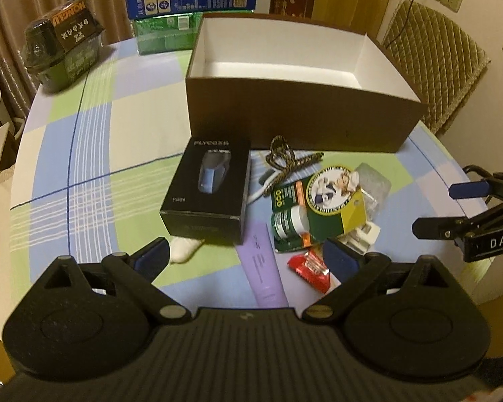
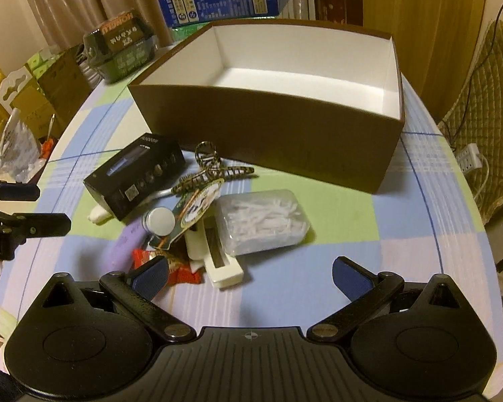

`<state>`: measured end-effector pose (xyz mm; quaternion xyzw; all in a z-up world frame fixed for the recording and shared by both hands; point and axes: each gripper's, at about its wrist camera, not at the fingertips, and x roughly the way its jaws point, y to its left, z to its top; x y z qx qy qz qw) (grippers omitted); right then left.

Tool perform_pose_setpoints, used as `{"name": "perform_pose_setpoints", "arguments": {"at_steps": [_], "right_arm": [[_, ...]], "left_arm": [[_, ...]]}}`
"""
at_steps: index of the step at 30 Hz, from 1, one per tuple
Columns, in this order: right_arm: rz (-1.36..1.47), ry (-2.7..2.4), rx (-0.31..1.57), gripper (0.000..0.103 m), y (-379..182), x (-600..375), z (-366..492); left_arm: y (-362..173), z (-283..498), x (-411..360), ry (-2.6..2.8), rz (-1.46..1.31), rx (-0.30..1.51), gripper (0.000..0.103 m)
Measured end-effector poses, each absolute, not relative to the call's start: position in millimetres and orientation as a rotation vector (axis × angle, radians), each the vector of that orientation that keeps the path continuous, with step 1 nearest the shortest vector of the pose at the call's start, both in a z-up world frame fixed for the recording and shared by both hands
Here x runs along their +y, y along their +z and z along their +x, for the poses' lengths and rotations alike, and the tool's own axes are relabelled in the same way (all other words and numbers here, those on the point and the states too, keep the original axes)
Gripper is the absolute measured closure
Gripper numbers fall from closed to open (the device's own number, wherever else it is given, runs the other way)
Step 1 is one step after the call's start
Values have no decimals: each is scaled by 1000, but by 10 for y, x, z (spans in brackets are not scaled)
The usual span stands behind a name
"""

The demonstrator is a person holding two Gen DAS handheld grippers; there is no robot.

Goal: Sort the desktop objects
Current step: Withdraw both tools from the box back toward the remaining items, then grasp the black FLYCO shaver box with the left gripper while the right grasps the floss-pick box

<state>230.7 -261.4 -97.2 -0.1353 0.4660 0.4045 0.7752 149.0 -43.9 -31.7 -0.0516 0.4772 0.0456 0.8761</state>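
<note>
An open brown box (image 1: 295, 127) with a white, empty inside stands at the back of the table; it also shows in the right wrist view (image 2: 268, 134). In front of it lies a pile: a black shaver box (image 1: 208, 191), a patterned hair clip (image 1: 285, 159), a green bottle card (image 1: 322, 211), a red wrapper (image 1: 310, 268), a purple tube (image 1: 263, 268) and a clear box of floss picks (image 2: 261, 222). My left gripper (image 1: 248, 258) is open just before the pile. My right gripper (image 2: 249, 276) is open near the white case (image 2: 218, 261).
A checked cloth (image 1: 94, 167) covers the round table. Stacked blue and green cartons (image 1: 191, 0) and a dark wrapped pack (image 1: 63, 53) stand at the back left. A padded chair (image 1: 432, 67) is at the right. Cardboard boxes (image 2: 43, 97) sit off the left edge.
</note>
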Motion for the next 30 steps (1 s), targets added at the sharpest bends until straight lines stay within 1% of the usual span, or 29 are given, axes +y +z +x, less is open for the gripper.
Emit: {"name": "perform_pose_setpoints", "arguments": {"at_steps": [11, 30], "right_arm": [[-314, 867, 1030, 2, -1144, -2631, 2326], [-308, 946, 988, 2, -1443, -2486, 2644]], "left_arm": [[-438, 1504, -427, 104, -105, 1023, 7], [-647, 1835, -274, 114, -73, 1022, 7]]}}
